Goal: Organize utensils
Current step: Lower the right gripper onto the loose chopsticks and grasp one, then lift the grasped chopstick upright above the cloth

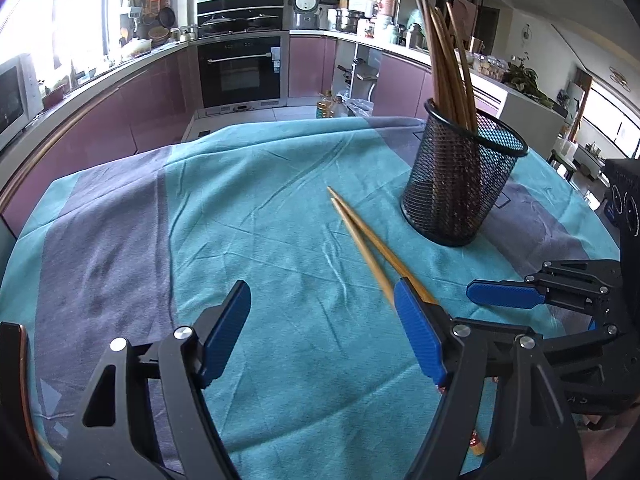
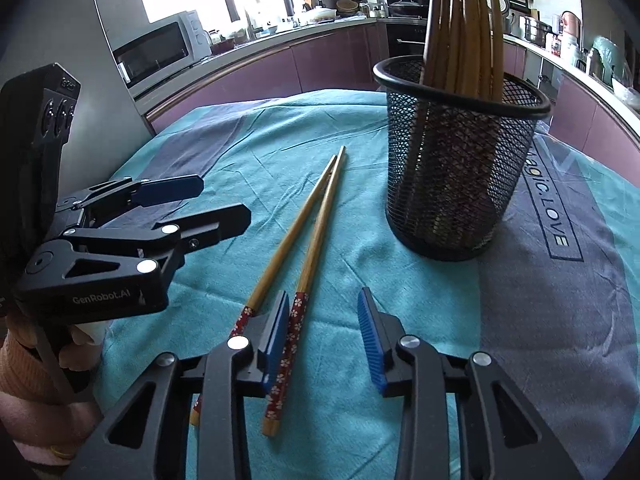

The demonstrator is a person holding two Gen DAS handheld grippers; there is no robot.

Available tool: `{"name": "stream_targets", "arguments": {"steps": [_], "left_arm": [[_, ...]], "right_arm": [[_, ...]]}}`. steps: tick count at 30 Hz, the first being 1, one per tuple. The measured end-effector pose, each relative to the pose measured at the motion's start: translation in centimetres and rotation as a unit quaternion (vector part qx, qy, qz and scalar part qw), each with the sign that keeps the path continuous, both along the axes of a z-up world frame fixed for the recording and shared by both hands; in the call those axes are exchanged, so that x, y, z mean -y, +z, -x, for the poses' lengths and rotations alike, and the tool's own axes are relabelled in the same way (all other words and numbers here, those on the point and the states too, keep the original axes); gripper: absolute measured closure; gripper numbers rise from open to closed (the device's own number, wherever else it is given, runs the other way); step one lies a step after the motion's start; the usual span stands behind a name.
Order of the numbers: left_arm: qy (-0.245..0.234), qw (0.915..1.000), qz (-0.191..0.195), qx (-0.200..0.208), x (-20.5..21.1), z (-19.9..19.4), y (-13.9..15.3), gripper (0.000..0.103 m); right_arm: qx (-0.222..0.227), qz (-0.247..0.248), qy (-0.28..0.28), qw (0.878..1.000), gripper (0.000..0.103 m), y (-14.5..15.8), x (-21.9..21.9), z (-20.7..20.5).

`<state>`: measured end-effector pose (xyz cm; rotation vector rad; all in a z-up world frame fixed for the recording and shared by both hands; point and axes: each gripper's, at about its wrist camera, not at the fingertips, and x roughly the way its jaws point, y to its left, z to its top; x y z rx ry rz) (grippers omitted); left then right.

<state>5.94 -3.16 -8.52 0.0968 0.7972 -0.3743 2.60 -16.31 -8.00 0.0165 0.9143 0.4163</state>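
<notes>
Two wooden chopsticks (image 1: 360, 232) with red flowered ends lie side by side on the teal tablecloth (image 1: 260, 208). A black mesh holder (image 1: 460, 184) (image 2: 452, 184) stands behind them, upright, with several chopsticks (image 2: 460, 20) in it. My right gripper (image 2: 324, 296) is low over the flowered ends. The right chopstick (image 2: 316, 240) lies between its jaws beside the left pad, with a clear gap to the right pad. The left chopstick (image 2: 280, 248) runs outside that pad. My left gripper (image 1: 320, 292) stands wide open over bare cloth, left of the pair, with nothing in it.
The round table's far edge (image 1: 280, 124) drops to a kitchen floor, with purple cabinets (image 1: 120, 112) and an oven (image 1: 240, 72) beyond. A microwave (image 2: 156, 52) stands at the left. A person's hand (image 2: 24, 360) holds the left gripper close beside the right one.
</notes>
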Motion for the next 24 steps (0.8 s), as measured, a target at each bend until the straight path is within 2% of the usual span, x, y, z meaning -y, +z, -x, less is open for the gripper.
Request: {"name": "stream_targets", "arguments": {"steps": [4, 8, 15, 17, 24], "left_arm": [[-0.012, 0.9998, 0.007, -0.015, 0.7, -0.2, -0.3, 0.035], [-0.023, 0.9994, 0.005, -0.025, 1.9, -0.4, -0.7, 0.041], [-0.036, 0.9978, -0.006, -0.055, 3.5, -1.2, -2.0, 0.065], [-0.037, 0.998, -0.011, -0.051, 3.8, -1.2, -2.0, 0.067], [-0.047, 0.9972, 0.0, -0.058, 3.7, -0.9, -1.9, 0.088]], "right_arm": [[-0.004, -0.003, -0.006, 1.0, 0.082, -0.1, 0.5, 0.0], [-0.007, -0.008, -0.01, 1.0, 0.085, -0.2, 0.8, -0.1], [-0.012, -0.018, -0.02, 1.0, 0.094, -0.4, 1.4, -0.1], [-0.014, -0.02, -0.021, 0.999, 0.095, -0.4, 1.5, -0.1], [-0.023, -0.037, -0.023, 0.999, 0.096, -0.4, 2.3, 0.4]]}}
